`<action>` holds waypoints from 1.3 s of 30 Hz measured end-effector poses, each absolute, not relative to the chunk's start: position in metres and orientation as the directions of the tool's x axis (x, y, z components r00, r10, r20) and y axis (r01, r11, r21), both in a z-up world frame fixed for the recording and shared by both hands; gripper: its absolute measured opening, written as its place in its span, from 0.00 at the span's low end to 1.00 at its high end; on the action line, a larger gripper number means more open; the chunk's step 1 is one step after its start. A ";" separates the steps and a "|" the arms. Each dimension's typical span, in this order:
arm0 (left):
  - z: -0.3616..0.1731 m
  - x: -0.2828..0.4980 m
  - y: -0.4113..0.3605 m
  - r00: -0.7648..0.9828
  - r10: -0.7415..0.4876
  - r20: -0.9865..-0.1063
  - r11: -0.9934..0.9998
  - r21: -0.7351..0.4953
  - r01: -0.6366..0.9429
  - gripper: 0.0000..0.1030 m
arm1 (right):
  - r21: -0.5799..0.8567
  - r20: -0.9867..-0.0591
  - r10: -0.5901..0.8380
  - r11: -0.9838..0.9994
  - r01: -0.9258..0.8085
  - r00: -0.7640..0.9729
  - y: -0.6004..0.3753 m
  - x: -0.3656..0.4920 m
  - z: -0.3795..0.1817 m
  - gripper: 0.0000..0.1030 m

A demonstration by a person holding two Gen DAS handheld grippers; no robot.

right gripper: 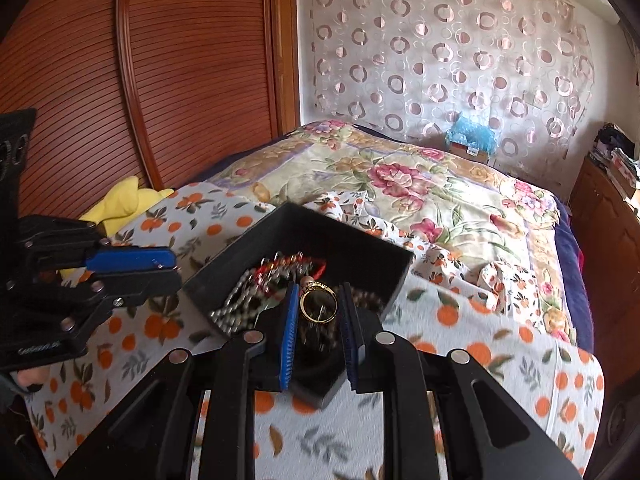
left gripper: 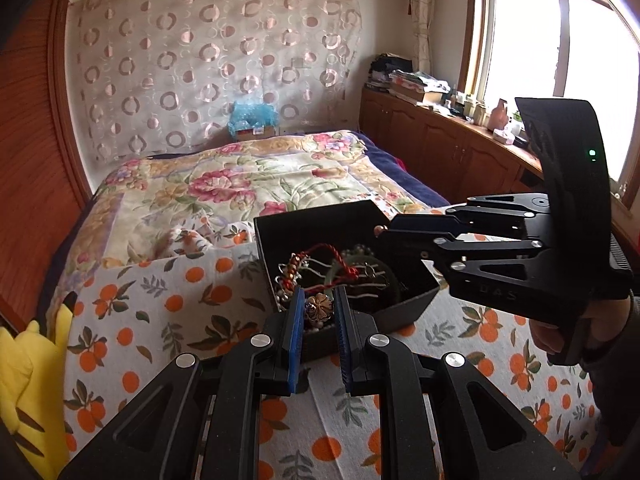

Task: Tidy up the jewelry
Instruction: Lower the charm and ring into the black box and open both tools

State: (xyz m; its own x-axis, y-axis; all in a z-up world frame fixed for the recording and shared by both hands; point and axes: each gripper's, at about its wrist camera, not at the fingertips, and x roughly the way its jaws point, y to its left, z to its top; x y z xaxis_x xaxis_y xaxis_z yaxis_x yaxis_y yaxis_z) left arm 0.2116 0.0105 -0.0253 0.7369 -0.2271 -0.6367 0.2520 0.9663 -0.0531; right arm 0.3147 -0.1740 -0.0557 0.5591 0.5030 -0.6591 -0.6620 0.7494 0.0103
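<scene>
A black open box [left gripper: 404, 304] [right gripper: 372, 252] sits on the orange-print cloth and holds tangled jewelry: a red cord bracelet [left gripper: 340, 258], bead chains [right gripper: 232, 312] and a dark bangle. My left gripper [left gripper: 319, 300] is shut on a gold flower-shaped piece [left gripper: 320, 305] at the box's near edge; it also shows at the left of the right wrist view [right gripper: 168, 268]. My right gripper [right gripper: 319, 300] is shut on a gold ring [right gripper: 319, 307] over the box; in the left wrist view its tips [left gripper: 380, 231] reach in from the right above the box.
The orange-print cloth [left gripper: 168, 320] covers the near end of a bed with a floral quilt [left gripper: 256, 176]. A yellow plush toy [left gripper: 28, 376] lies at the left. A wooden cabinet [left gripper: 452, 148] with clutter stands at the right under a window. A wooden sliding door [right gripper: 120, 80] is left.
</scene>
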 end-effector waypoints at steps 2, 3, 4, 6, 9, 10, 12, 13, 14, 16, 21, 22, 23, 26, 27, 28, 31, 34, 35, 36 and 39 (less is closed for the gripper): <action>-0.025 0.216 0.012 0.738 -0.224 -0.636 0.967 -0.051 0.249 0.14 | 0.012 -0.657 0.504 0.751 -0.660 0.561 -0.170 0.323 -0.056 0.22; -0.024 0.218 0.013 0.739 -0.223 -0.636 0.967 -0.050 0.249 0.14 | 0.012 -0.658 0.503 0.752 -0.660 0.560 -0.169 0.326 -0.057 0.22; -0.024 0.220 0.013 0.740 -0.222 -0.635 0.968 -0.050 0.247 0.14 | 0.012 -0.660 0.501 0.753 -0.658 0.560 -0.167 0.329 -0.058 0.22; -0.025 0.225 0.014 0.740 -0.220 -0.636 0.968 -0.049 0.246 0.14 | 0.015 -0.660 0.501 0.754 -0.657 0.560 -0.166 0.335 -0.059 0.22; -0.026 0.235 0.014 0.739 -0.217 -0.638 0.969 -0.049 0.242 0.14 | 0.017 -0.657 0.500 0.759 -0.651 0.565 -0.165 0.341 -0.060 0.23; -0.026 0.239 0.014 0.739 -0.214 -0.639 0.969 -0.046 0.241 0.14 | 0.017 -0.656 0.497 0.762 -0.647 0.568 -0.165 0.343 -0.060 0.25; -0.028 0.245 0.014 0.741 -0.208 -0.639 0.970 -0.039 0.239 0.14 | 0.021 -0.652 0.495 0.769 -0.638 0.575 -0.168 0.347 -0.059 0.31; -0.028 0.248 0.013 0.740 -0.206 -0.640 0.971 -0.037 0.238 0.14 | 0.027 -0.650 0.496 0.772 -0.635 0.575 -0.169 0.348 -0.058 0.31; -0.030 0.252 0.013 0.739 -0.205 -0.642 0.971 -0.036 0.237 0.14 | 0.031 -0.649 0.497 0.774 -0.633 0.576 -0.171 0.349 -0.057 0.31; -0.031 0.259 0.013 0.735 -0.201 -0.647 0.971 -0.034 0.236 0.14 | 0.033 -0.646 0.493 0.780 -0.624 0.582 -0.176 0.350 -0.056 0.31; -0.036 0.276 0.012 0.725 -0.193 -0.661 0.973 -0.033 0.229 0.14 | 0.034 -0.649 0.480 0.794 -0.607 0.591 -0.186 0.349 -0.057 0.31; -0.037 0.280 0.011 0.723 -0.190 -0.664 0.973 -0.031 0.227 0.14 | 0.034 -0.649 0.477 0.797 -0.603 0.593 -0.188 0.348 -0.057 0.31; -0.039 0.282 0.011 0.722 -0.185 -0.666 0.974 -0.028 0.224 0.14 | 0.033 -0.650 0.474 0.799 -0.601 0.594 -0.190 0.347 -0.057 0.31; -0.042 0.293 0.011 0.715 -0.178 -0.676 0.976 -0.028 0.216 0.14 | 0.032 -0.652 0.464 0.807 -0.590 0.600 -0.195 0.344 -0.059 0.31; -0.043 0.295 0.011 0.711 -0.184 -0.678 0.976 -0.037 0.216 0.14 | 0.032 -0.652 0.461 0.810 -0.586 0.601 -0.196 0.343 -0.059 0.31; -0.043 0.297 0.011 0.711 -0.187 -0.678 0.976 -0.043 0.215 0.14 | 0.032 -0.653 0.458 0.812 -0.582 0.603 -0.198 0.341 -0.059 0.31; -0.039 0.301 0.011 0.717 -0.186 -0.672 0.977 -0.047 0.210 0.14 | 0.030 -0.652 0.451 0.819 -0.574 0.610 -0.202 0.338 -0.059 0.31; -0.036 0.304 0.009 0.722 -0.185 -0.667 0.977 -0.046 0.209 0.13 | 0.029 -0.653 0.446 0.822 -0.569 0.612 -0.205 0.337 -0.059 0.31; -0.036 0.305 0.008 0.723 -0.183 -0.667 0.977 -0.043 0.208 0.14 | 0.027 -0.654 0.444 0.823 -0.567 0.613 -0.206 0.335 -0.059 0.31; -0.035 0.305 0.007 0.724 -0.181 -0.666 0.978 -0.040 0.207 0.14 | 0.027 -0.654 0.443 0.824 -0.566 0.614 -0.206 0.335 -0.059 0.31; -0.035 0.305 0.005 0.721 -0.181 -0.669 0.977 -0.037 0.211 0.21 | 0.026 -0.653 0.441 0.825 -0.564 0.615 -0.208 0.332 -0.059 0.31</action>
